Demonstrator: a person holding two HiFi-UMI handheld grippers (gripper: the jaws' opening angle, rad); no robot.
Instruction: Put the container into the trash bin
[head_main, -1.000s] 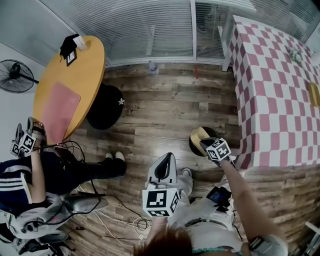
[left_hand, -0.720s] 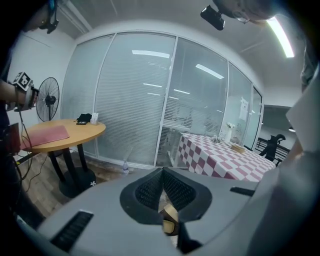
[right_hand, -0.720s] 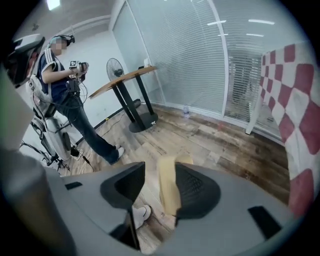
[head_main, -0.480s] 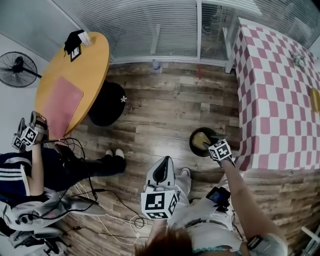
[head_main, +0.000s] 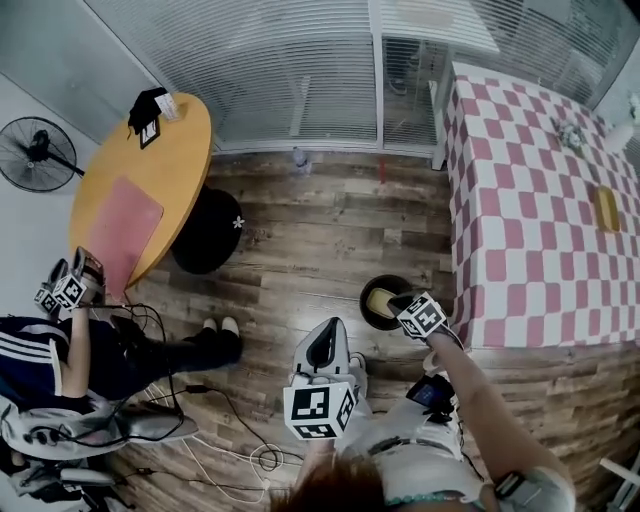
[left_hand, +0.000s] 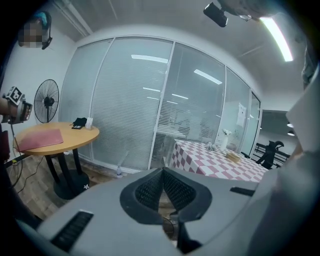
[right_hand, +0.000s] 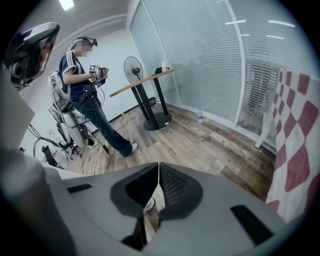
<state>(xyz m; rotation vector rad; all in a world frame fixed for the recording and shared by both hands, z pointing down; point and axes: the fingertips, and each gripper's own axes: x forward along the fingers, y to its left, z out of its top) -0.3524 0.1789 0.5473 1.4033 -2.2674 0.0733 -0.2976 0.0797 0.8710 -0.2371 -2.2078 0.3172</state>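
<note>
The black round trash bin (head_main: 372, 292) stands on the wooden floor beside the checkered table. A pale yellow container (head_main: 382, 301) lies inside it. My right gripper (head_main: 403, 300) hovers over the bin's near right rim, its jaws closing with nothing between them; in the right gripper view the tips (right_hand: 159, 166) meet and hold nothing. My left gripper (head_main: 329, 328) is left of the bin and nearer to me, shut and empty, its tips (left_hand: 162, 171) touching.
A pink-and-white checkered table (head_main: 530, 220) fills the right side. A round wooden table (head_main: 160, 170) with a pink mat stands at the left, a fan (head_main: 35, 152) beyond it. Another person (head_main: 70, 350) sits at the left, with cables (head_main: 215, 430) on the floor.
The container, tilted at the bin's rim under my right gripper a second ago, now lies inside the bin. My right gripper has drawn back from it. Both grippers rose a little.
</note>
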